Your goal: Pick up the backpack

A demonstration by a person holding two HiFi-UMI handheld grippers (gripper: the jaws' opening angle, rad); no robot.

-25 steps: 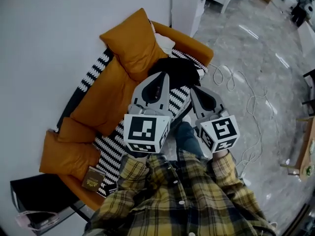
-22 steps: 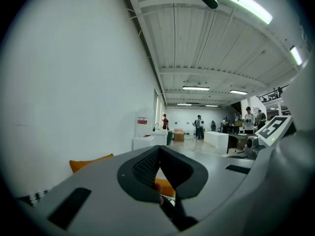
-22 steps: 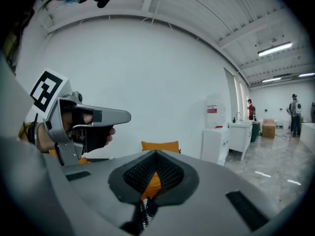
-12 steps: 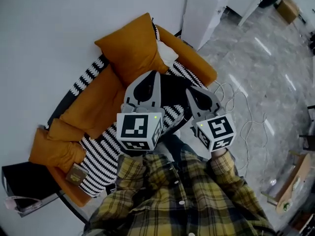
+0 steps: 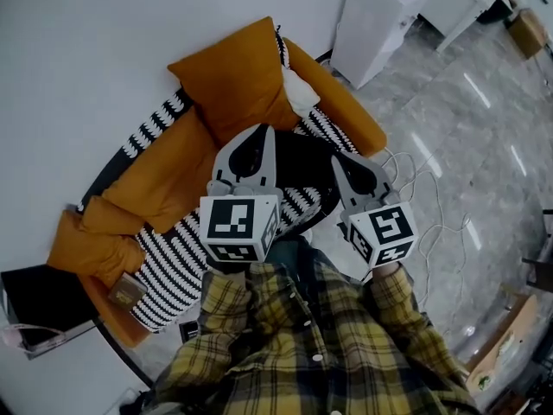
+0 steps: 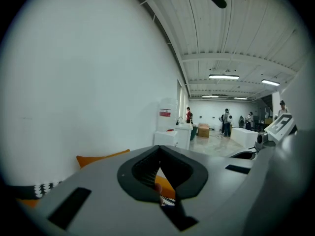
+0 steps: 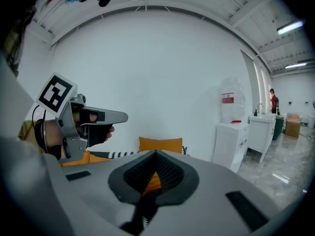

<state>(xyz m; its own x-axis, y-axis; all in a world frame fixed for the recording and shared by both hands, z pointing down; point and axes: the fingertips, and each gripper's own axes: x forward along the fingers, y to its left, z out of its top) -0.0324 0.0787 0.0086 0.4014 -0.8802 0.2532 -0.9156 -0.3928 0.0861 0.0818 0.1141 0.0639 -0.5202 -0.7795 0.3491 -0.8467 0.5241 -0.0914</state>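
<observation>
Bright, even light is given by ceiling strip lights [image 6: 224, 76], seen at two o'clock in the left gripper view. Pale glare streaks are seen on the polished floor [image 5: 467, 119] at two o'clock in the head view. Edges are bent by fisheye distortion, corners darkened.

Orange sofa [image 5: 346, 115] runs from 7 o'clock to 1 o'clock in the head view. A black-and-white patterned throw [image 5: 173, 258] covers the seat.

On it:
- **1 o'clock end:** large orange cushion [image 5: 238, 76], with a white cloth-like item [image 5: 298, 93] just beside it.
- **Mid-seat:** black backpack [image 5: 302, 158], partly hidden.
- **7 o'clock end:** small orange cushion [image 5: 91, 249] and small brown book [image 5: 127, 292].

Glossy grey floor [image 5: 449, 102] at 3 o'clock carries a white cable [image 5: 406, 164].
</observation>
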